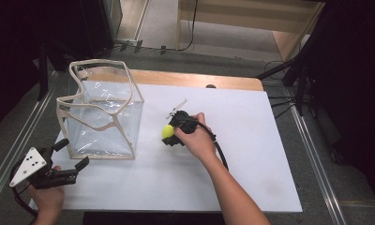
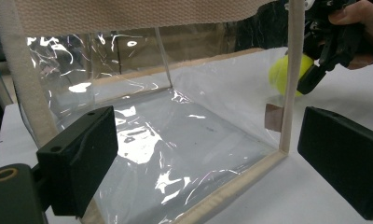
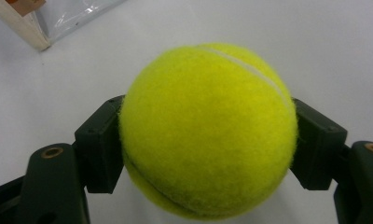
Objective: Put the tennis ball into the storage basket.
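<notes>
Both of my grippers were at work: my right gripper (image 1: 169,133) had its fingers (image 3: 100,149) pinched on either side of a tennis ball (image 3: 208,130), just above the white worktop (image 1: 251,154) beside the clear bag (image 1: 101,117). My left gripper (image 1: 71,157) hovered at the bag's near corner, fingers (image 2: 79,158) spread wide and touching nothing. By my reckoning the ball was grasped and next needed lifting over the rim and dropping inside, perhaps with the left steadying the floppy wall.

Yellow-green tennis ball (image 3: 208,130) with a pale seam, black tongs (image 3: 208,154), white tabletop (image 1: 251,140), clear bag (image 1: 101,112) trimmed in beige.
</notes>
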